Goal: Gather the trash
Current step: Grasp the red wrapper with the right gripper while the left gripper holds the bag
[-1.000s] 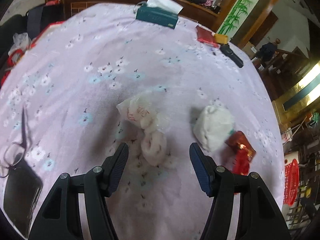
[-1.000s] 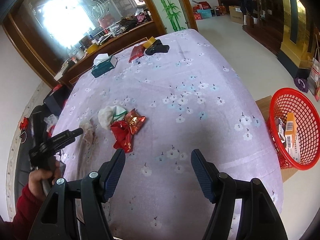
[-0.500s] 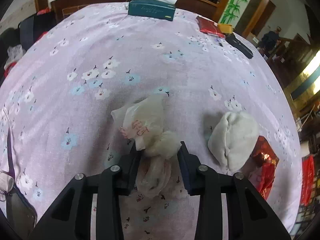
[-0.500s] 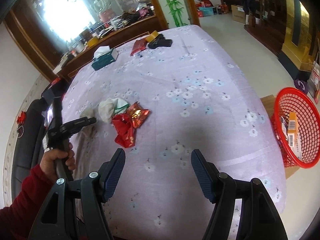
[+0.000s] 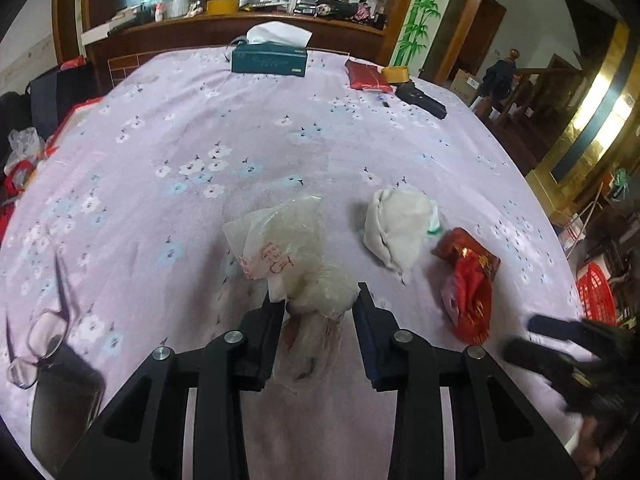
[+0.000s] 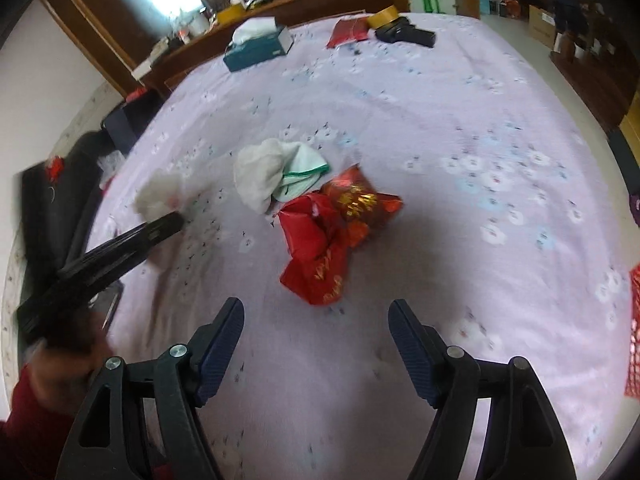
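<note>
Trash lies in three lumps on the purple flowered tablecloth (image 5: 280, 136) in the left wrist view: one clear plastic bag (image 5: 288, 240), one white cloth bundle (image 5: 396, 224) and one red wrapper pile (image 5: 468, 280). The left gripper (image 5: 320, 312) points down at the table, and its two fingers pinch the knotted neck of the bag, so the jaws are nearly closed on it. Its jaws have just been closing. The bottom of the bag hangs between the fingers and looks blurry. Far back sit one green tissue box (image 5: 270, 60), one red packet (image 5: 366, 76), one roll of yellow tape (image 5: 395, 75) and one black thing (image 5: 422, 100) that is hard to name. At the left edge there is one pair of scissors (image 5: 40, 320) and one dark flat thing (image 5: 64, 400) that is cut off. At the right a bit of a red basket (image 5: 596, 292) shows, and the right gripper (image 5: 560, 344) is a dark blur there.

In the right wrist view, the right gripper (image 6: 316, 344) points down over the cloth just short of the red wrapper pile (image 6: 332, 232). Its jaws stand wide apart with nothing between them, and they have just been opening. The white cloth bundle (image 6: 264, 172) touches the wrappers. The left gripper (image 6: 160, 228) reaches in from the left, held by a blurry hand (image 6: 68, 360) in a red sleeve (image 6: 32, 428). The bag (image 6: 160, 192) at its tip is a pale smear.
</note>
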Demonstrator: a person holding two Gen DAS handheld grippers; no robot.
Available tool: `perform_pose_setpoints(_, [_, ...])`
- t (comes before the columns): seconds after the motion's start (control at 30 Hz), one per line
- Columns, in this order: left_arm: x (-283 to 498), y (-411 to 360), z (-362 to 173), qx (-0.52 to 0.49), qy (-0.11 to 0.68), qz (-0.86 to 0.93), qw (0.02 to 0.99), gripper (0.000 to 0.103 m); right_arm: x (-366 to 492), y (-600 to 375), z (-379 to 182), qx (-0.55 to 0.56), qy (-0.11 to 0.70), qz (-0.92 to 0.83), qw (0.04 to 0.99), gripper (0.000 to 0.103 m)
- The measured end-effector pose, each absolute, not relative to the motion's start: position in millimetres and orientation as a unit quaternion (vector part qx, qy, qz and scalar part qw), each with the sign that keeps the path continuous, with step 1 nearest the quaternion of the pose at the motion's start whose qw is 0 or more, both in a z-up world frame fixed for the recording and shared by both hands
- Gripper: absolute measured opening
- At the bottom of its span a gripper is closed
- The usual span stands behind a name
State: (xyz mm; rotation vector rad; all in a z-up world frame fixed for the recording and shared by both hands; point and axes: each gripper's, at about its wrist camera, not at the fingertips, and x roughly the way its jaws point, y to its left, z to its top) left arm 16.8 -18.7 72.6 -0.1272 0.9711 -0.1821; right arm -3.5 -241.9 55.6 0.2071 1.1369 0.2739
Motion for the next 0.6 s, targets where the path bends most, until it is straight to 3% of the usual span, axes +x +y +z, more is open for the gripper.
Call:
perform_pose_setpoints(0.37, [-16.7, -19.7, 79.6, -0.040, 0.459, -0.097, 0.882, 0.033, 39.2, -218.7, 23.2, 0.074, 0.547, 0.099, 0.828, 0.078])
perform_pose_setpoints(0.43, [-19.8, -22.9, 79.6, -0.036, 0.459, -0.100, 0.882, 0.033, 41.9, -216.6, 18.9, 0.075, 0.549, 0.094, 0.827, 0.065])
perform_pose_setpoints(0.47, [-20.7, -24.1, 79.3, -0.034, 0.458, -0.100, 0.883, 0.033, 42.7, -215.9, 16.9, 0.074, 0.552, 0.091, 0.826, 0.049])
perform_pose_setpoints(0.5, [-22.1, -27.1, 79.5, -0.030, 0.456, -0.101, 0.884, 0.033, 43.1, -215.5, 14.6, 0.071, 0.555, 0.087, 0.824, 0.041])
perform_pose_setpoints(0.6, [-24.6, -34.3, 80.3, -0.026, 0.452, -0.106, 0.885, 0.033, 37.9, -218.2, 14.3, 0.071, 0.551, 0.085, 0.827, 0.038])
